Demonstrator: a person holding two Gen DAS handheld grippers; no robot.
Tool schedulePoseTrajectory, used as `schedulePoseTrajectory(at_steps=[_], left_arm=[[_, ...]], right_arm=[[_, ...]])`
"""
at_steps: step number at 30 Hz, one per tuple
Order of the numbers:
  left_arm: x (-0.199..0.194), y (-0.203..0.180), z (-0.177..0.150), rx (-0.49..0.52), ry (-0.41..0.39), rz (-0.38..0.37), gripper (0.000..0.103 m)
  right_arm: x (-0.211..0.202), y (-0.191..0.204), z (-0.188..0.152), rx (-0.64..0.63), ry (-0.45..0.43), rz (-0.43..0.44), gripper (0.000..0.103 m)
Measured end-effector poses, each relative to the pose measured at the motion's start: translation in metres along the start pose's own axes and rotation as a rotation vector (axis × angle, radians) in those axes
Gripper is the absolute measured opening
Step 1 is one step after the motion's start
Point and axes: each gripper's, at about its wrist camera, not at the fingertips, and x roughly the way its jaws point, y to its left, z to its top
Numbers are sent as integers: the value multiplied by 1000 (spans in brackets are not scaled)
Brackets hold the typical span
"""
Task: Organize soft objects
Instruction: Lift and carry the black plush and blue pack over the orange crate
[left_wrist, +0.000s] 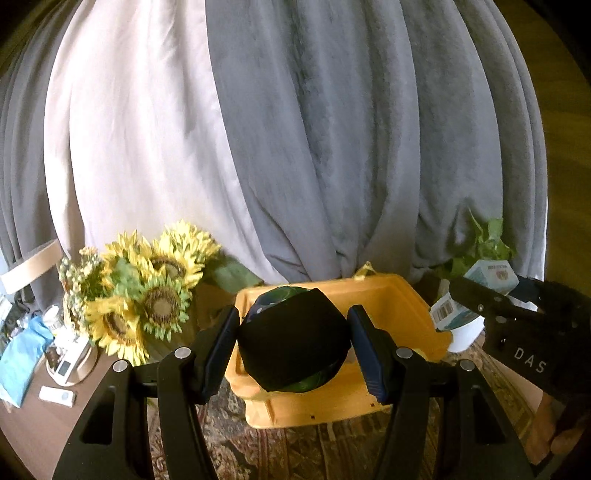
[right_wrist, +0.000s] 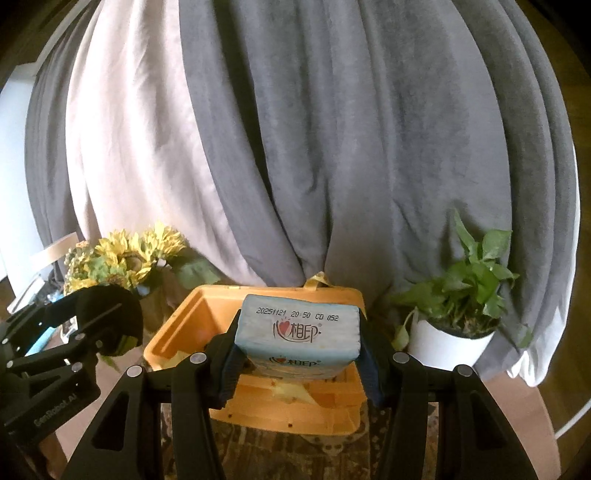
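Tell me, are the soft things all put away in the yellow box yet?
Not yet. Something pale yellow already lies in the yellow box; I can't tell what. The left gripper holds a black and green soft bundle above the box, and the right gripper squeezes a blue tissue pack over it. Both still need dropping in.

Left gripper (left_wrist: 293, 349): matte black plastic linkage arms with triangular cut-outs, round silver pivot pins, dark blue ribbed pads (left_wrist: 369, 356). Right gripper (right_wrist: 297, 356): same black frame, silver pins, blue ribbed pads (right_wrist: 229, 373). White "DAS" lettering on one body, "GenRobot.AI" on the other, small screws. Bare skin visible at lower right of left view.
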Motion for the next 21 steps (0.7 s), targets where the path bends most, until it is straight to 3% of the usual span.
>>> schedulePoseTrajectory(at_steps=[13, 21], left_arm=[[62, 4, 3, -35, 54, 25, 60], [111, 5, -1, -26, 147, 21, 60]], right_arm=[[62, -9, 5, 14, 80, -3, 54], [101, -11, 0, 10, 152, 1, 54]])
